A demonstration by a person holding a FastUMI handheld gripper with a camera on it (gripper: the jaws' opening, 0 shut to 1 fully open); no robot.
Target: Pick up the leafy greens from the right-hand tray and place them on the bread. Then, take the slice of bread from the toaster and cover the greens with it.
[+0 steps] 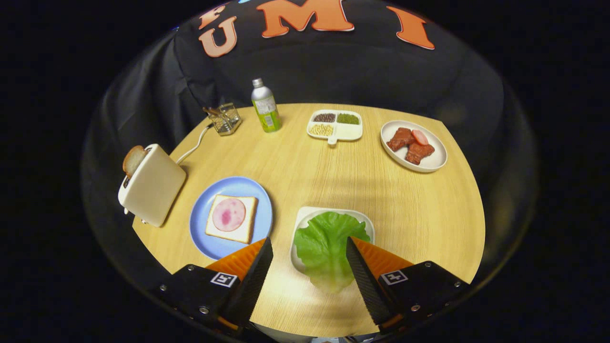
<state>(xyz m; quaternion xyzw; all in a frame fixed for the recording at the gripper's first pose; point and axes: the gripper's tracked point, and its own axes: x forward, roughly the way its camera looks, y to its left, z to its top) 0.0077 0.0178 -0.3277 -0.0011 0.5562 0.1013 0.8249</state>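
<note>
Gripper poised over round wooden table, fingers spread wide, empty. Greens on white tray, between the fingertips, right finger overlapping the leaf's edge. Bread topped with ham on blue plate, just beyond left finger. Toaster with slice raised, left of plate.

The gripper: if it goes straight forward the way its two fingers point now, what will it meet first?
Probably the green lettuce leaf on the white square tray. The gripper is open, and the leaf lies just ahead, partly between the fingers. The height above the leaf is unclear.
</note>
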